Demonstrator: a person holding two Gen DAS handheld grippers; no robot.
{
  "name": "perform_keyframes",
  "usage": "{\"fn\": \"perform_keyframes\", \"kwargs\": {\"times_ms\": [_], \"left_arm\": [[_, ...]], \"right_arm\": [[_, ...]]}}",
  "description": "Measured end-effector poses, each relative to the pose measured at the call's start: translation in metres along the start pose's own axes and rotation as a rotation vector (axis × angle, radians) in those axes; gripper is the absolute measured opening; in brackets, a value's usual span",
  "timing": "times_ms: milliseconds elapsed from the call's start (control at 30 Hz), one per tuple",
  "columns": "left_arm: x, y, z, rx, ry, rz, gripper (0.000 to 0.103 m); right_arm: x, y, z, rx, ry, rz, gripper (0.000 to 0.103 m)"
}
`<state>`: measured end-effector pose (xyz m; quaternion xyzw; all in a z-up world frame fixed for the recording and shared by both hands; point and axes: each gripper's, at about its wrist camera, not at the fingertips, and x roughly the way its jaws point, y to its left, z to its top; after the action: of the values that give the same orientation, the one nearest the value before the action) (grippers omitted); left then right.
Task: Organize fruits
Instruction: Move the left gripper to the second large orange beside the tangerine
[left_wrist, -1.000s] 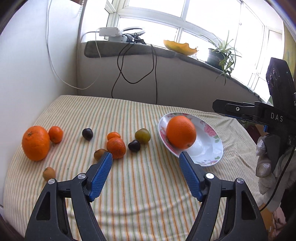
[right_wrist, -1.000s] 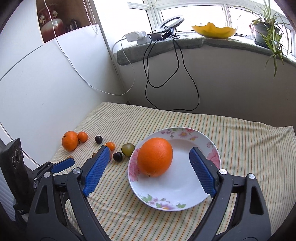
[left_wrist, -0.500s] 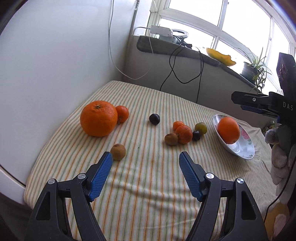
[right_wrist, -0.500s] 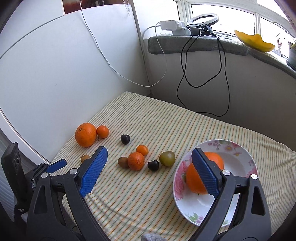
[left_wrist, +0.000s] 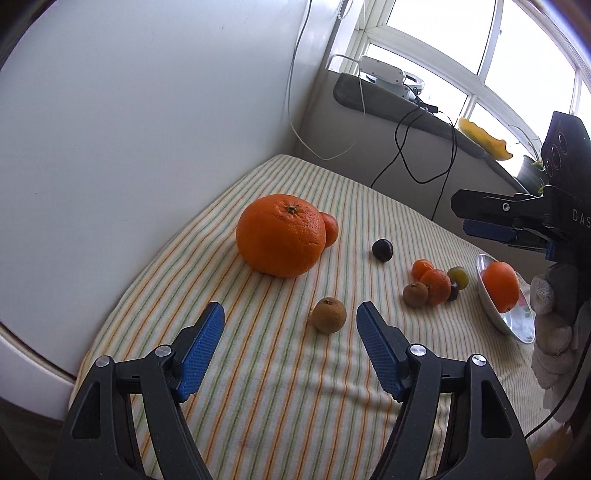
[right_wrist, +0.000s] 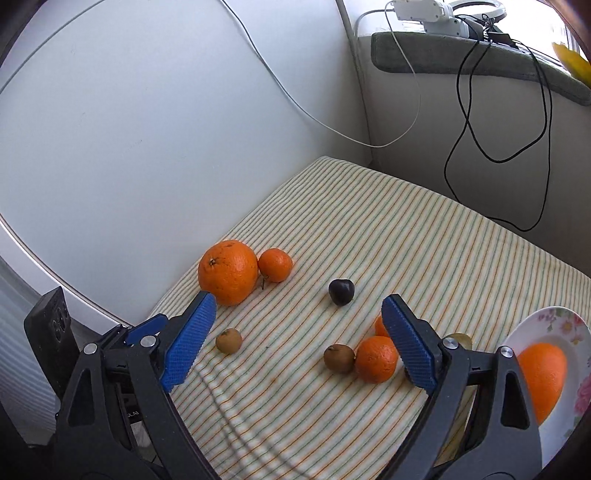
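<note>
1. Both grippers are in my hands: my left gripper (left_wrist: 290, 319) has its jaws spread wide with nothing between them, hovering over the striped cloth (left_wrist: 280, 387) just near of a small brown fruit (left_wrist: 328, 315).
2. My right gripper (right_wrist: 299, 332) is likewise spread wide, empty and touching nothing; in the left wrist view it shows at the right edge (left_wrist: 491, 218), above the plate.
3. Large oranges, two: one on the cloth at the far left (left_wrist: 280, 235), one lying in the floral plate (right_wrist: 576, 369) at the right (right_wrist: 543, 376).
4. Small orange citrus, three: one touching the big left orange (right_wrist: 275, 264), and two in the middle cluster, the nearer (right_wrist: 376, 358) and the farther one (left_wrist: 422, 267), partly hidden behind my right blue finger.
5. Brown fruits, two: the lone one by my left gripper, and another (right_wrist: 339, 357) touching the nearer cluster citrus.
6. Dark round fruits, two: one alone, mid-cloth (right_wrist: 341, 291), one tucked in the cluster (left_wrist: 453, 291).
7. Green-yellow fruit, one (left_wrist: 458, 276), between cluster and plate.
</note>
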<state>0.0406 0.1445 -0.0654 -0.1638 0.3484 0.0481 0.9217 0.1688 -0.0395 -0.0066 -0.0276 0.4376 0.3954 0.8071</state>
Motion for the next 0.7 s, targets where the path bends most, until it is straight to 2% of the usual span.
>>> {"fn": "perform_keyframes", "kwargs": {"times_ms": [200, 333, 500, 700], "left_arm": [[0.012, 0.006, 0.004, -0.031, 0.016, -0.029, 0.072], [0.020, 0.009, 0.008, -0.041, 0.022, -0.037, 0.070], [0.025, 0.012, 0.012, -0.051, 0.028, -0.045, 0.066], [0.030, 0.016, 0.018, -0.066, 0.042, -0.067, 0.064]], "right_arm": [[0.029, 0.010, 0.013, -0.003, 0.047, 0.052, 0.089], [0.047, 0.017, 0.026, 0.006, 0.085, 0.114, 0.078], [0.071, 0.032, 0.039, -0.022, 0.122, 0.161, 0.074], [0.099, 0.048, 0.046, -0.064, 0.178, 0.182, 0.068]]}}
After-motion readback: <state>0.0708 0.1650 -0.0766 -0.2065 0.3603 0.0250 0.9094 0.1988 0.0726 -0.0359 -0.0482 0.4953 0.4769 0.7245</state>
